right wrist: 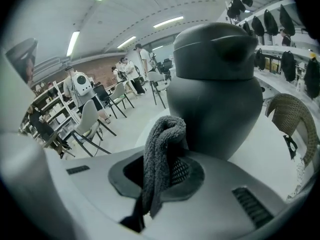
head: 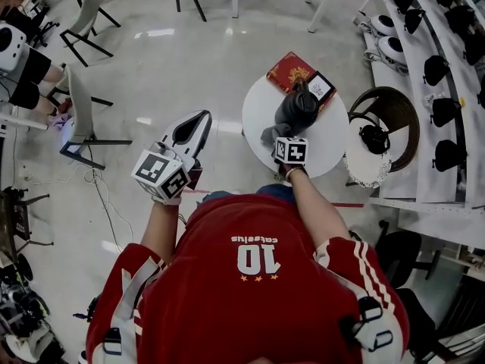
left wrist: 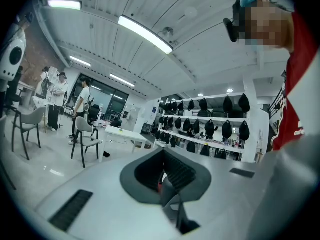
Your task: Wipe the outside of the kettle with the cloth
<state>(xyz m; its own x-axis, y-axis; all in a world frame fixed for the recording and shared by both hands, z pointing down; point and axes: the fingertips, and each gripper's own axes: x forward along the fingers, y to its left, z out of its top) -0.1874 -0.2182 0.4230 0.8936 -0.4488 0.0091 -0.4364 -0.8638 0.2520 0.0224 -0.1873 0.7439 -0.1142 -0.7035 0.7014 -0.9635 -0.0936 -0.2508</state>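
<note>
A dark grey kettle (head: 296,109) stands on the small round white table (head: 262,108). In the right gripper view the kettle (right wrist: 216,89) fills the middle, right in front of the jaws. My right gripper (right wrist: 159,176) is shut on a grey fluffy cloth (right wrist: 161,154), whose bunched top touches the kettle's lower left side. From the head view the right gripper (head: 282,136) sits at the kettle's near side. My left gripper (head: 191,131) is held up over the floor, left of the table, shut with nothing in it (left wrist: 169,186).
A red box (head: 289,70) and a small framed card (head: 320,86) lie on the table behind the kettle. A wicker chair (head: 383,131) stands right of the table, beside long shelves of black items (head: 443,70). Chairs (head: 83,116) and people stand at the left.
</note>
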